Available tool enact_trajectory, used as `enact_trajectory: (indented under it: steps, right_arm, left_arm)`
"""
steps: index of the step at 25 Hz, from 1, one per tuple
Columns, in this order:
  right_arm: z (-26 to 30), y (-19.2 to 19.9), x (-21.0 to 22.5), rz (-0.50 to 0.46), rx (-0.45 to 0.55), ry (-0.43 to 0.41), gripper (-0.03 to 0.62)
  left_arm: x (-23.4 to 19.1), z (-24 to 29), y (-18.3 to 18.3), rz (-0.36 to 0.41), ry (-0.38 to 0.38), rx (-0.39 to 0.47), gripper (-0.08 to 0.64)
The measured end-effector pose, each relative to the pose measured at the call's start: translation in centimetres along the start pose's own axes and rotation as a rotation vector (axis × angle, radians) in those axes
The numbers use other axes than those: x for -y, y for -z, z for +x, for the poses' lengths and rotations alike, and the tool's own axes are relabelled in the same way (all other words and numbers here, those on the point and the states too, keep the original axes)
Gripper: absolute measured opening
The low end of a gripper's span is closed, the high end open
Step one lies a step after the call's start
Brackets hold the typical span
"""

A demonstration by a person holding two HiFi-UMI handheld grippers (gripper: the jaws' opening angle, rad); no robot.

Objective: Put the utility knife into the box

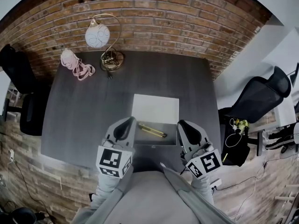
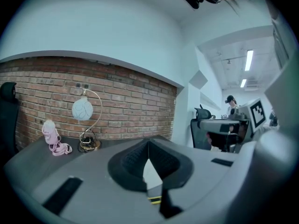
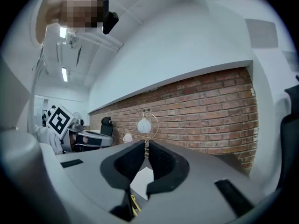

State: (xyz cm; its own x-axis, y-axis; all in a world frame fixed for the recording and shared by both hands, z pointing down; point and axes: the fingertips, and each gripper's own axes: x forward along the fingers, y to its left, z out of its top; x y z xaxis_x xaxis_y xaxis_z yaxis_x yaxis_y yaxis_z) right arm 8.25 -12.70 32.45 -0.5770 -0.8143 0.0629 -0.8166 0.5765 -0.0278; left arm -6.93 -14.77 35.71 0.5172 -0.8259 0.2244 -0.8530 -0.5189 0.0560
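Observation:
A yellow utility knife (image 1: 151, 130) lies inside the shallow grey box (image 1: 156, 142) near the table's front edge. The box's white lid (image 1: 155, 108) stands open behind it. My left gripper (image 1: 125, 127) hovers just left of the box, its jaws closed tip to tip and empty (image 2: 148, 143). My right gripper (image 1: 186, 129) hovers just right of the box, pointing level. Its jaws (image 3: 146, 146) are drawn close with a thin slit between the tips and nothing in it. A yellow sliver of the knife (image 3: 135, 204) shows below the right jaws, and another knife sliver (image 2: 154, 199) below the left.
On the dark grey table (image 1: 84, 115), a gold arc lamp with a white globe (image 1: 100, 38) and a pink coiled cord (image 1: 74, 64) sit at the far left by the brick wall. Black office chairs stand to the right (image 1: 261, 97) and left (image 1: 18, 78).

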Motion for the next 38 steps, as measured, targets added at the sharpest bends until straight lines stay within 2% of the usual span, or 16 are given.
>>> enact_trajectory:
  steps: [10,38]
  right_arm:
    - [-1.7,0.7,2.1,0.068,0.030,0.082,0.018]
    - [-1.2,2.6,1.3,0.071,-0.032,0.080,0.017]
  left_arm:
    - [0.7,1.0,1.1,-0.021,0.022,-0.027,0.020]
    - [0.3,0.6,2.3,-0.033,0.028,-0.051,0.020]
